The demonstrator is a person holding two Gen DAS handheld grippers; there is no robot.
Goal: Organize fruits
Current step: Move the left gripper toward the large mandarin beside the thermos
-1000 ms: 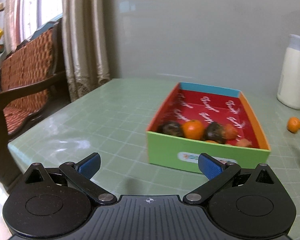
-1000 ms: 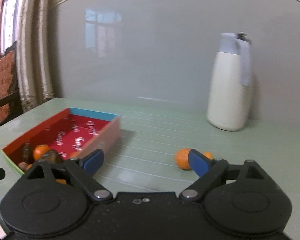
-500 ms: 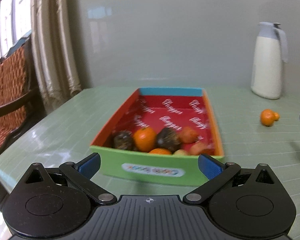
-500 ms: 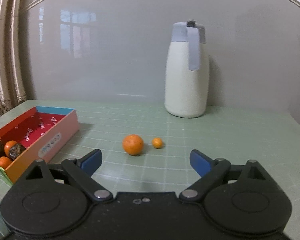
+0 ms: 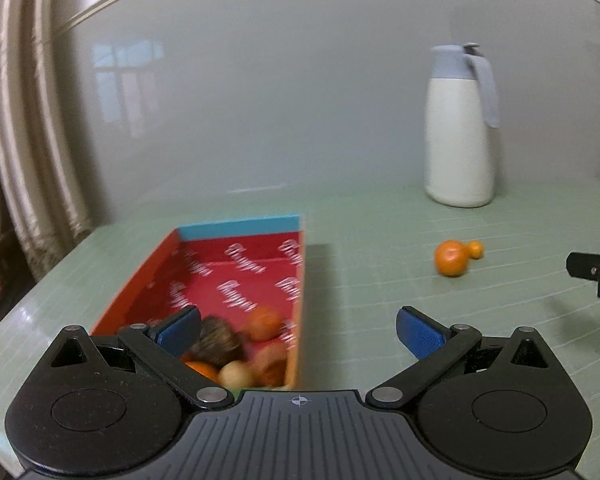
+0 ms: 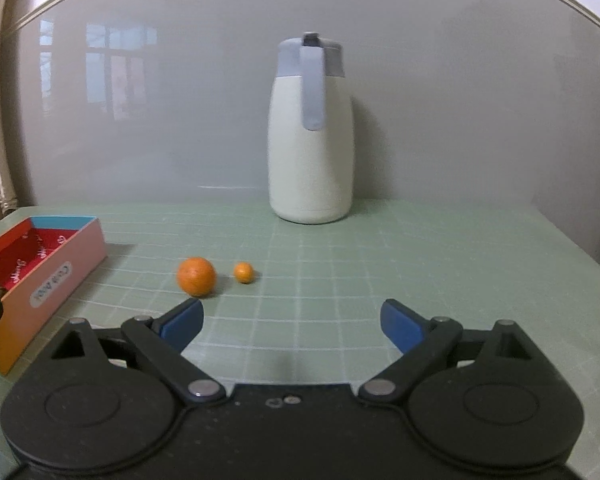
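Right wrist view: both grippers [image 6: 291,316] [image 5: 298,330] wide apart, empty. Centre right on orange [image 6: 196,275] — clear of kumquat [image 6: 244,272] — then box [image 6: 66,258].

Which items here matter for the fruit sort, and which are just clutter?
Job:
large orange
small orange
red box with fruit in it
left gripper, open
right gripper, open

Clutter:
white thermos jug
curtain
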